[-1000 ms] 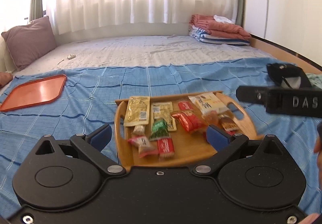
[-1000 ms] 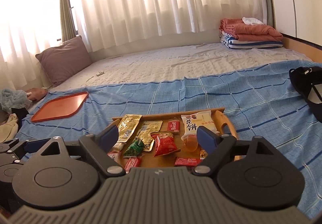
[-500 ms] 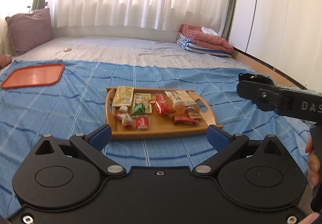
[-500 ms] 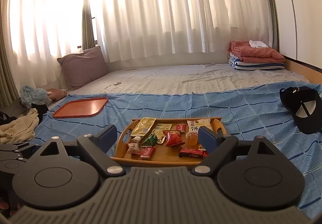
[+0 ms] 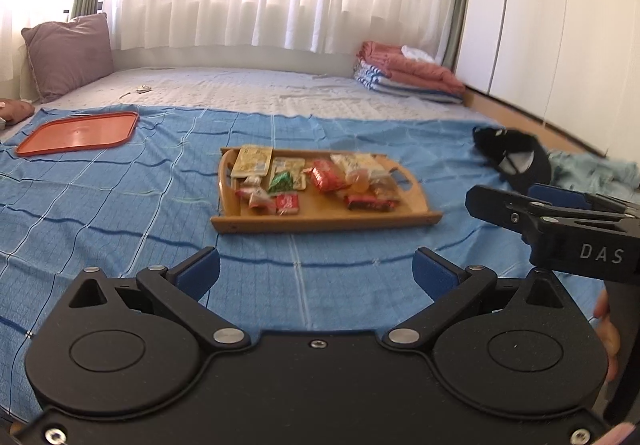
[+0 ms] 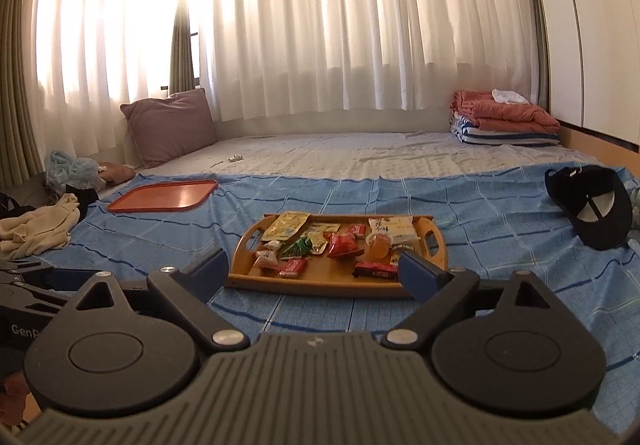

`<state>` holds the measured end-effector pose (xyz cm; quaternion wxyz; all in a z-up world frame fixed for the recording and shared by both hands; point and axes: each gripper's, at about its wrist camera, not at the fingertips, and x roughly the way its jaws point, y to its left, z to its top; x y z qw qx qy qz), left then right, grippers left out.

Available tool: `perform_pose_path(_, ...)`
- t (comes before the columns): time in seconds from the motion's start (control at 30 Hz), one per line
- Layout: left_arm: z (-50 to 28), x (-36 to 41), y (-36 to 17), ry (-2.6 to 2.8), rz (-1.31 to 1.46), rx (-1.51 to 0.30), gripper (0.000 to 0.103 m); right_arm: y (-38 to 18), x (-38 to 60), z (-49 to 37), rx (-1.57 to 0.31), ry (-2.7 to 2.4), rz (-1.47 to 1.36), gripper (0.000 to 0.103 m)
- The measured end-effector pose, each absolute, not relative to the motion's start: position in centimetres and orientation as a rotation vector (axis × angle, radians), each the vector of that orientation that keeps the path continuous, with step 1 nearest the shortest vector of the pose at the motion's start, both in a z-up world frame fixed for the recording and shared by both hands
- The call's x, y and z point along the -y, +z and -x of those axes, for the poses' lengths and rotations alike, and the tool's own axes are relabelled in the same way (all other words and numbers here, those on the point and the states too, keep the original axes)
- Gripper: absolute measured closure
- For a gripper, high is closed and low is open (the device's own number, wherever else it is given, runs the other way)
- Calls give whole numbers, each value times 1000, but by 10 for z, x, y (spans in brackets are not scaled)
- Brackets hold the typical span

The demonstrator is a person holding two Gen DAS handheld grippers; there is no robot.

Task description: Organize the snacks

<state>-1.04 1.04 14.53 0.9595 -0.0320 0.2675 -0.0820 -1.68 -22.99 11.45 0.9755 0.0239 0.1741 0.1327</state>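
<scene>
A wooden tray (image 5: 320, 223) with handles sits on the blue checked cloth, holding several snack packets: a yellow pouch (image 5: 252, 161), a green packet (image 5: 281, 182), red packets (image 5: 326, 175) and a white biscuit pack (image 5: 356, 163). The tray also shows in the right wrist view (image 6: 320, 283). My left gripper (image 5: 316, 271) is open and empty, held back from the tray's near edge. My right gripper (image 6: 314, 269) is open and empty, also short of the tray; it shows at the right of the left wrist view (image 5: 560, 221).
An empty orange tray (image 5: 76, 133) lies far left on the cloth. A black cap (image 5: 516, 161) lies to the right. Folded blankets (image 5: 404, 73) and a purple pillow (image 5: 68, 53) sit by the curtains. Clothes (image 6: 36, 229) lie at the left edge.
Both grippers have pulled back and up from the wooden tray, which now looks smaller and farther. Both stay open and empty.
</scene>
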Motion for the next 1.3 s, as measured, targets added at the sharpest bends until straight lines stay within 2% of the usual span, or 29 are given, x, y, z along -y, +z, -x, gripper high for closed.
perform_pose_path(0.33, -9, -1, 67, -104, 20, -608, 0, 40, 235, 9, -438, 189, -37, 7)
perform_pose_path(0.57, -23, -4, 31, -57, 7, -627, 0, 2, 242, -3, -484, 129, -27, 6)
perform_pose_path(1.0, -35, -3, -6, -35, -17, -672, 0, -49, 235, -15, -566, 114, 29, 1)
perform_pose_path(1.3, -42, 0, -9, -29, -25, -667, 0, -53, 232, -21, -595, 121, 58, 0)
